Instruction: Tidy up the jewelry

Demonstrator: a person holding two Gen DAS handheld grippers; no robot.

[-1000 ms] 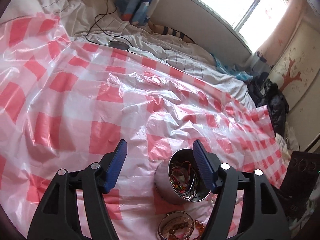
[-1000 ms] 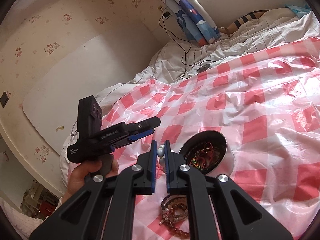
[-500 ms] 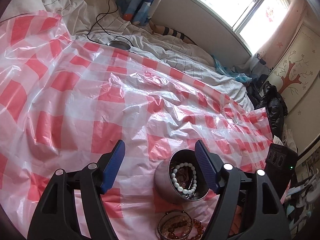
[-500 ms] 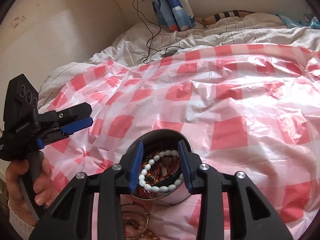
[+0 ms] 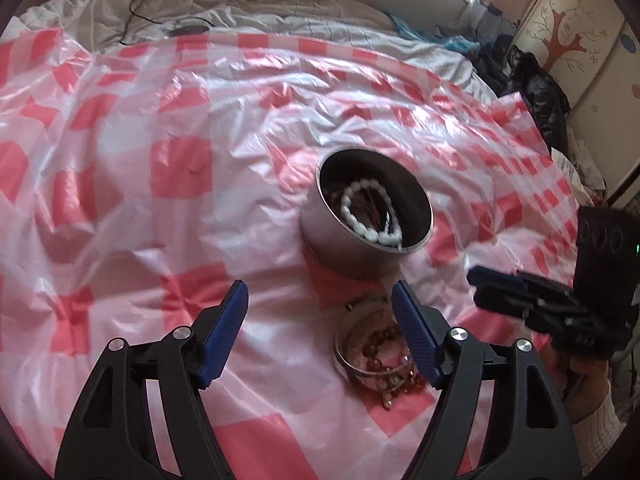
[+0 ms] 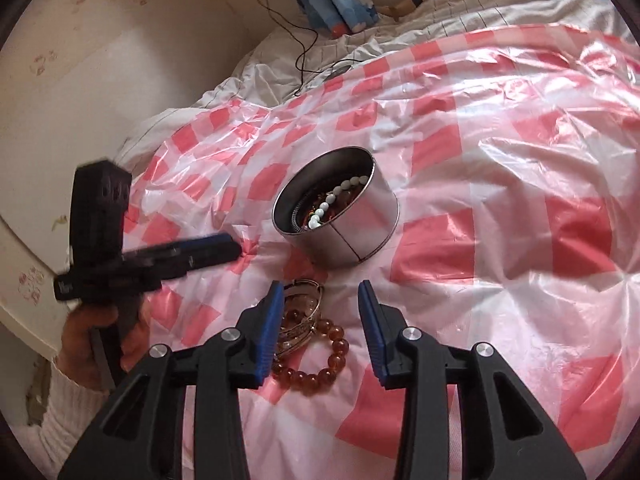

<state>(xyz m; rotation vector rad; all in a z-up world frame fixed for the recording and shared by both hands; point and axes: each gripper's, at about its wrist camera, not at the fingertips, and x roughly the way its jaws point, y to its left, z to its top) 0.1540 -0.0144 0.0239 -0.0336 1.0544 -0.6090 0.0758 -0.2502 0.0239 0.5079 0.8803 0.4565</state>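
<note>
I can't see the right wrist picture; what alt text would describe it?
An open hand-held gripper hovers over an amber bead bracelet and metal bangles on a pink-checked plastic sheet, near a round metal tin holding a white bead bracelet.

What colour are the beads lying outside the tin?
Amber-brown beads, clearest in the right wrist view.

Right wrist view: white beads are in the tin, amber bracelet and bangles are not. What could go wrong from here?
1. The amber bead bracelet and metal bangles overlap; the open right gripper may lift both or snag one.
2. The metal tin stands on crinkled plastic sheet over soft bedding; a nudge might tip it.
3. The white bead bracelet lies on top of the contents; another drop could push it out.
</note>
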